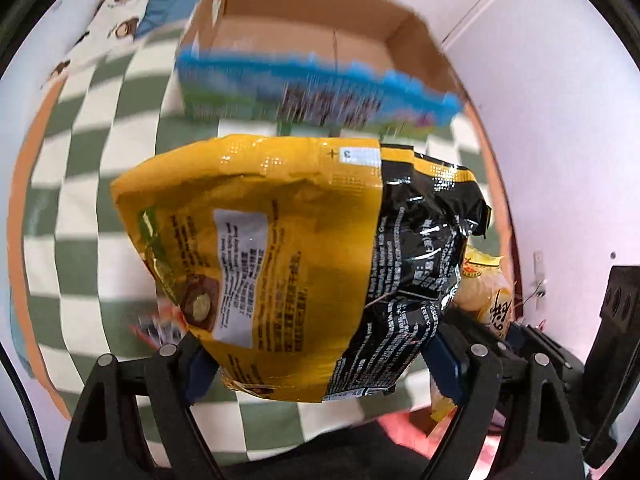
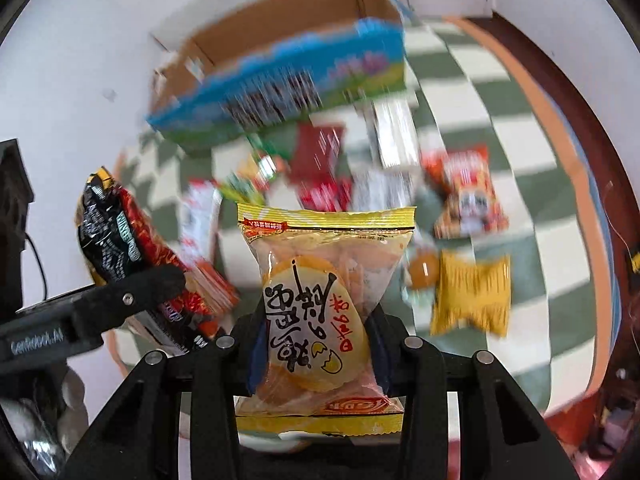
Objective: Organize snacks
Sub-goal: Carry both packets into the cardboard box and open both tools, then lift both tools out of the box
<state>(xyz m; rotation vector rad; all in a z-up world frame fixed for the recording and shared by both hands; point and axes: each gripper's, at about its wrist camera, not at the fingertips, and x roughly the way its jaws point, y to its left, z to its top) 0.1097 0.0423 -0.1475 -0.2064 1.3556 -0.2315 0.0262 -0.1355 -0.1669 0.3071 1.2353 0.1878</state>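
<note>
the left gripper (image 1: 316, 364) holds a large crinkly plastic snack bag, yellow on one side and black on the other (image 1: 304, 264), its blue-padded fingers (image 1: 202, 372) pressed against the bag's lower end at the bottom centre of the left wrist view. the jaws stand fairly wide because the bag is bulky. the right gripper (image 2: 316, 344) is clamped narrow on a clear-and-yellow packet of round rice crackers (image 2: 320, 304), which fills the lower middle of the right wrist view and is pinched at its waist.

the open brown cardboard box with a blue and green printed front (image 1: 304, 40) sits at the top centre of the left view and at the upper middle of the right view. what shows of its inside in the left view looks bare cardboard, though the near part of its floor is hidden by the front wall, so i judge that little or nothing has been sorted into it.

plenty is left. on the green-and-white checked cloth (image 2: 500, 92), between the box and the right gripper, lie blurred loose packets: a red wrapper (image 2: 320, 152), a silvery packet (image 2: 394, 132), an orange-and-red packet (image 2: 468, 196) at the right, and a yellow crinkled bag (image 2: 472, 296) at the lower right. these look untouched.

both held snacks hang above the cloth, short of the box, so the task seems near its start: two items lifted, none visibly placed.
</note>
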